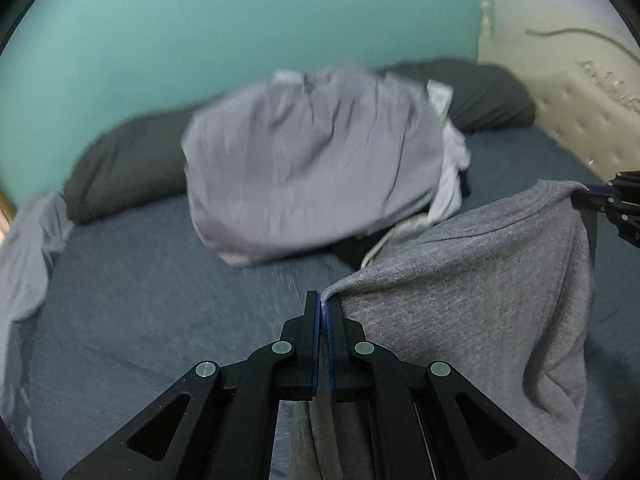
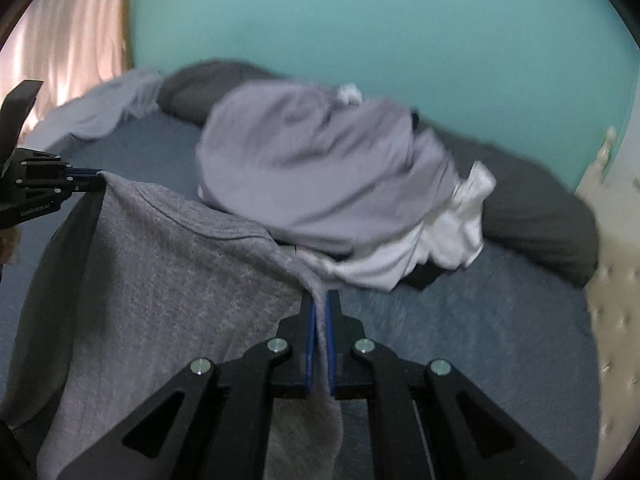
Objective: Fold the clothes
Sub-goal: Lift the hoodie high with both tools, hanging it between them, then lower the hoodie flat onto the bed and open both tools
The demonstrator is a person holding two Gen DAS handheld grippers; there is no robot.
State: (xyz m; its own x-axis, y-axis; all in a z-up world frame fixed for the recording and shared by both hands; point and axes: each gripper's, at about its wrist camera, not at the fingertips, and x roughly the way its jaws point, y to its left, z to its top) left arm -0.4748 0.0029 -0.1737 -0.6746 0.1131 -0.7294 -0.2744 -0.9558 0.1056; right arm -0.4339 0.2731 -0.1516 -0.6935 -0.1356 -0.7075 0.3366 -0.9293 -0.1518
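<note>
Hanging above the bed [image 1: 140, 320], just in front of the lilac clothes pile [image 1: 312, 168], the grey knit garment [image 1: 480, 300] stretches by its top edge between both hands. Left gripper [image 1: 323, 312] and right gripper [image 2: 319, 308] are each pinched tight on a corner. Soft, light, floppy fabric; corners suit it. Long axis drops downward.

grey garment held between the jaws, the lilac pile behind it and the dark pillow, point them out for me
grey garment [image 1: 480, 280], left wrist view, on the knit front hanging below its top edge
lilac pile [image 1: 312, 160], left wrist view, on the middle of its creased top
dark pillow [image 2: 536, 220], right wrist view, on its right half
</note>
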